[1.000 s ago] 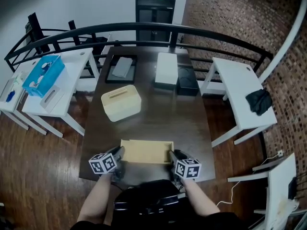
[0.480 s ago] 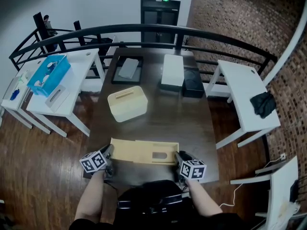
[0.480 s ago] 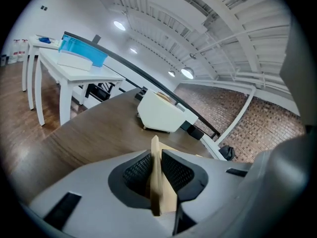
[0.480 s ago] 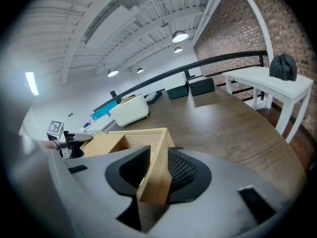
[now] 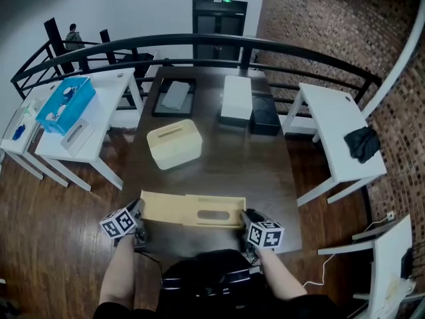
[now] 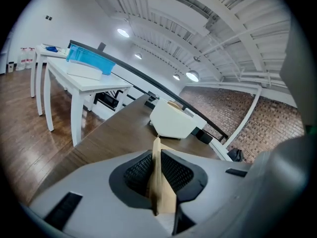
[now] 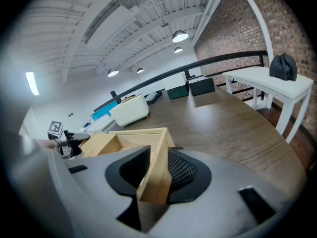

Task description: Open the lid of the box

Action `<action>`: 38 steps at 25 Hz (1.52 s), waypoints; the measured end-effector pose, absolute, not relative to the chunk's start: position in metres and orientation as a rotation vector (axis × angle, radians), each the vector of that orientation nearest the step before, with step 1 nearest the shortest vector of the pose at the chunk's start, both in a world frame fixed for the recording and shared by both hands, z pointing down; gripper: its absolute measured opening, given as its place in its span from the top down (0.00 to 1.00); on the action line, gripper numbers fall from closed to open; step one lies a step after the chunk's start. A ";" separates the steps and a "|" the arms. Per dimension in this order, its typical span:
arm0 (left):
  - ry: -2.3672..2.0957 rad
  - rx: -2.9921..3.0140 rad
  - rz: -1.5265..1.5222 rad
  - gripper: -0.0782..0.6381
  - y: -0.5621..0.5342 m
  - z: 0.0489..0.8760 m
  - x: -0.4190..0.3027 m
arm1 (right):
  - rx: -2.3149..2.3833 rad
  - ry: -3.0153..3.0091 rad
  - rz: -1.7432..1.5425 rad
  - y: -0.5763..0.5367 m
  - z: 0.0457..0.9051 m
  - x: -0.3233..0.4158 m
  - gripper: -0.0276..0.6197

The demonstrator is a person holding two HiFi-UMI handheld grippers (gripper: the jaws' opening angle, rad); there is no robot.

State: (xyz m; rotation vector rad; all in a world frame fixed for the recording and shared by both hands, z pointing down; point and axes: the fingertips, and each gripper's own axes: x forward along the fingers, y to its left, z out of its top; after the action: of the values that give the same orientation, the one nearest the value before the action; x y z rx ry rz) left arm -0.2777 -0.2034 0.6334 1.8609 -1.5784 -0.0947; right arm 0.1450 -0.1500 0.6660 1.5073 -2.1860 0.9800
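Gripping box [image 5: 240, 207] by its right wall with right gripper [image 5: 242, 216], along desk's [image 5: 219, 158] near edge. Closing left gripper's [image 5: 137, 211] jaws on thin lid [image 5: 172, 208], pads pressing its left end. Noting lid projecting leftward, masking most of box interior from overhead; seam indistinct.

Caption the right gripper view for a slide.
Right gripper clamped on the end wall of the open wooden box on a dark table.

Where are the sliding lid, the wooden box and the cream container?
sliding lid [image 5: 163, 208], head view, its left end sticking out.
wooden box [image 7: 157, 157], right gripper view, its gripped wall.
cream container [image 5: 174, 145], head view, its top.
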 end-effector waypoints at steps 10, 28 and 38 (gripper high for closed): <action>-1.664 1.801 -0.125 0.82 -0.206 0.631 -0.307 | 1.516 -2.167 0.970 -0.148 0.666 0.146 0.78; -1.686 1.778 -0.133 0.78 -0.207 0.640 -0.313 | 1.517 -2.212 0.964 -0.150 0.662 0.145 0.71; -1.811 1.789 -0.285 0.67 -0.192 0.603 -0.344 | 1.806 -2.327 0.881 -0.155 0.590 0.209 0.71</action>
State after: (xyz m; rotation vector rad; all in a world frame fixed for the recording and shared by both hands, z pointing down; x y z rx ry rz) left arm -0.3441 -0.1923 0.6034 1.7887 -1.8106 -0.2846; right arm 0.2093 -0.1550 0.5897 1.8056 -2.3267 0.8807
